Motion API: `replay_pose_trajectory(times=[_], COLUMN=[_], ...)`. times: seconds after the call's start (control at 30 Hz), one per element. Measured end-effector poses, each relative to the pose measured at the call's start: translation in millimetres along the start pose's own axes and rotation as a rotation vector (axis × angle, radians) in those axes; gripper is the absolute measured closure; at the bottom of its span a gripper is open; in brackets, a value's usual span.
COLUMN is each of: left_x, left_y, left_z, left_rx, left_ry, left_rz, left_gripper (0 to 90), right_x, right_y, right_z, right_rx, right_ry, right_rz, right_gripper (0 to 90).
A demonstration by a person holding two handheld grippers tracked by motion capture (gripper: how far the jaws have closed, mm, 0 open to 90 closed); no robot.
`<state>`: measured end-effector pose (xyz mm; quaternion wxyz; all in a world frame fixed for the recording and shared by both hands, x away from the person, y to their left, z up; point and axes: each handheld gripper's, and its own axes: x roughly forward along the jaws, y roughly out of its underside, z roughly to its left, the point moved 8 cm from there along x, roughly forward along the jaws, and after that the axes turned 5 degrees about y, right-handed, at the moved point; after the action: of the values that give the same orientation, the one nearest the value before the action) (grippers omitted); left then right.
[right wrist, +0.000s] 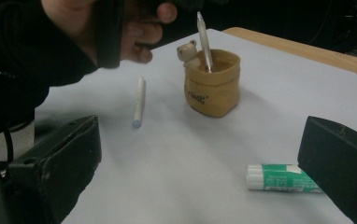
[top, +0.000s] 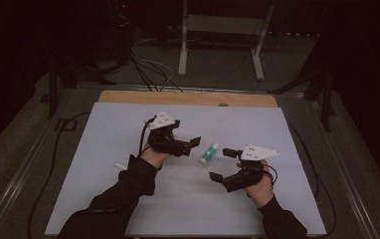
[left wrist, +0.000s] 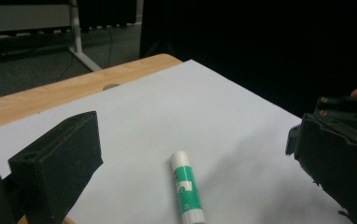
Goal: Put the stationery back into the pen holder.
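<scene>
Two grippers flank the glue stick on the white sheet: left gripper and right gripper, both spread wide, holding nothing. In the left gripper view the stick lies near, between the jaws. In the right gripper view it lies by the right-hand jaw, the tan cup farther off; I'd centre it before closing.

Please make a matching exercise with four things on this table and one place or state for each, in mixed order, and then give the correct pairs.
Things:
1. glue stick
2. pen
3. white stick
4. right gripper

Places or states:
A. standing in the tan cup
B. open, holding nothing
C. lying between the two grippers
D. lying flat beside the cup

Pairs: 1-C, 2-A, 3-D, 4-B
</scene>
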<state>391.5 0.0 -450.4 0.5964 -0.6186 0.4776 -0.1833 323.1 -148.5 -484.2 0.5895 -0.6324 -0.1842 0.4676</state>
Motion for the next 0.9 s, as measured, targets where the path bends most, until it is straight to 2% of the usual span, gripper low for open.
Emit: replay_pose_trajectory(times=[0.5, 0.9], left_x=[27.7, 49.5], left_y=[36.2, 59.5], left_z=[-7.1, -13.5], left_rx=[-0.026, -0.038], left_ry=[-0.011, -0.015], left_rz=[0.053, 0.099], left_gripper=[1.2, 1.2], right_x=[-13.9, -17.6], right_y=[-11.6, -14.5], right_z=[-7.0, -9.3], right_rx=[0.008, 0.007], right_ry=[0.020, 0.029], right_rz=[-0.047, -0.057], right_gripper=[0.0, 0.0])
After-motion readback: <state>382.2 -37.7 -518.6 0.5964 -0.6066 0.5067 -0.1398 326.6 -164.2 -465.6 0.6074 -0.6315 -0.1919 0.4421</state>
